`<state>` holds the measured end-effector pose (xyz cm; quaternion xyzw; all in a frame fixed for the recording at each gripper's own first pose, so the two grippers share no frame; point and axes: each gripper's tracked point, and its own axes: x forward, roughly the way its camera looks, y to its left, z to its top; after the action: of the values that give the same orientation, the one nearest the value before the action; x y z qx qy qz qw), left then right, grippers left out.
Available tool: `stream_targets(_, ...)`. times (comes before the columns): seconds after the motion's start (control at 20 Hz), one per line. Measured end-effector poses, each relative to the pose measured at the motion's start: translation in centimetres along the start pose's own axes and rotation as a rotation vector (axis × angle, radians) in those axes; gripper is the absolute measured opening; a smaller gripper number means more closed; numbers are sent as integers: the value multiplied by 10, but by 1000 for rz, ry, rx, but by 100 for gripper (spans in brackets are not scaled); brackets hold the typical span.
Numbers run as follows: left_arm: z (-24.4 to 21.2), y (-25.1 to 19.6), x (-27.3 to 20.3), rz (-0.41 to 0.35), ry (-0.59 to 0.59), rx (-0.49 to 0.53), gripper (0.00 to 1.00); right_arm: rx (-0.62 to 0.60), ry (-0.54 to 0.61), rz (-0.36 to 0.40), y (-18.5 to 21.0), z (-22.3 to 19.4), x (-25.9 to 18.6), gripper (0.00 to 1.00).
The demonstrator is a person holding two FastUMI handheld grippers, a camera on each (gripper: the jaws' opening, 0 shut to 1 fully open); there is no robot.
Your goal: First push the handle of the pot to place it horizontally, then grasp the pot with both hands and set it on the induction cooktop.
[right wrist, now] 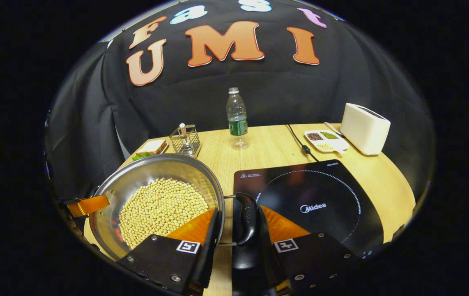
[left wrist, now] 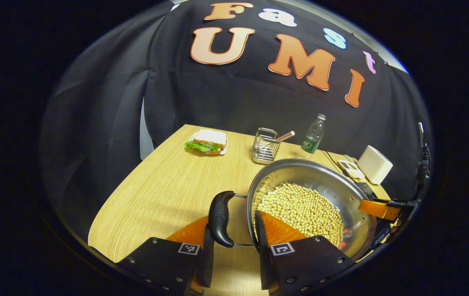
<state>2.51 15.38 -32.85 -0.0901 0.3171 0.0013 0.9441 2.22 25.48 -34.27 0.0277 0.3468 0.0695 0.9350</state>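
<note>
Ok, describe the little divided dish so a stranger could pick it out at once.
Start at the black induction cooktop on the wooden table, then look past its far right corner toward the white toaster. The small white divided dish lies right beside the toaster, the one dish holding separate little heaps of dark, green and pale grains.

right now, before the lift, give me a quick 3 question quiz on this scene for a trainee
1. True or false: the pot already sits on the induction cooktop.
2. What is in the pot? A) water B) pale round beans C) bread slices
3. Fill in: the fingers of the left gripper and of the right gripper each straddle a black side ___ of the pot.

Key: 1 false, it is beside the cooktop. 2 B. 3 handle.
</note>
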Motion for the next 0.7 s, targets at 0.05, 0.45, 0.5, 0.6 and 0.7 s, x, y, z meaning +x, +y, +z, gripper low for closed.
stream_targets(0.05, 4, -7, -4, -3, -7, 7, 47, 2, -8, 2, -7, 4, -4, 46)
stream_targets(0.45, 20, -79, -22, -32, -36, 44, 47, 27, -51, -11, -73, 28, -36, 51)
stream_targets(0.5, 19, -90, -24, -40, -34, 47, 47, 34, -55, -15, -84, 31, -40, 51)
stream_targets(0.6, 18, -112, -23, -57, -30, 49, 47, 39, -64, -27, -106, 34, -47, 46)
stream_targets(0.7, 18, -134, -24, -73, -29, 54, 48, 47, -71, -40, -128, 36, -55, 46)
